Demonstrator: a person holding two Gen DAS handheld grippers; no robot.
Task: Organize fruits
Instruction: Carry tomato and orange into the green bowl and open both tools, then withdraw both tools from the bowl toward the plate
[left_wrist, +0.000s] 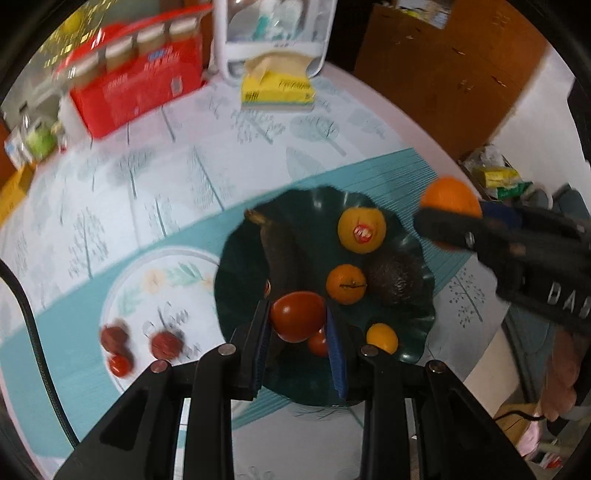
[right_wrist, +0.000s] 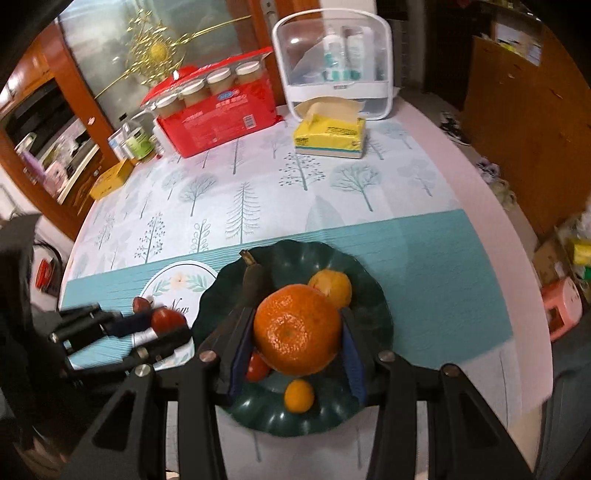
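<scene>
In the left wrist view my left gripper (left_wrist: 297, 314) is shut on a red tomato (left_wrist: 298, 320) over the near edge of a dark green plate (left_wrist: 421, 258). The plate holds a dark banana (left_wrist: 277, 258), a yellow orange with a sticker (left_wrist: 362, 229), a tangerine (left_wrist: 345, 283), an avocado (left_wrist: 397, 278), a small yellow fruit (left_wrist: 382, 336) and a small tomato (left_wrist: 318, 343). My right gripper (right_wrist: 297, 321) is shut on a big orange (right_wrist: 297, 334) above the green plate (right_wrist: 373, 291). From the right wrist view, the left gripper (right_wrist: 166, 325) shows at the left with the tomato (right_wrist: 168, 318).
A white floral plate (left_wrist: 122, 291) left of the green one carries three small red fruits (left_wrist: 166, 343). At the table's back stand a red pack of jars (right_wrist: 218, 114), a yellow tissue box (right_wrist: 330, 136) and a white organiser (right_wrist: 332, 62). The table edge curves off on the right.
</scene>
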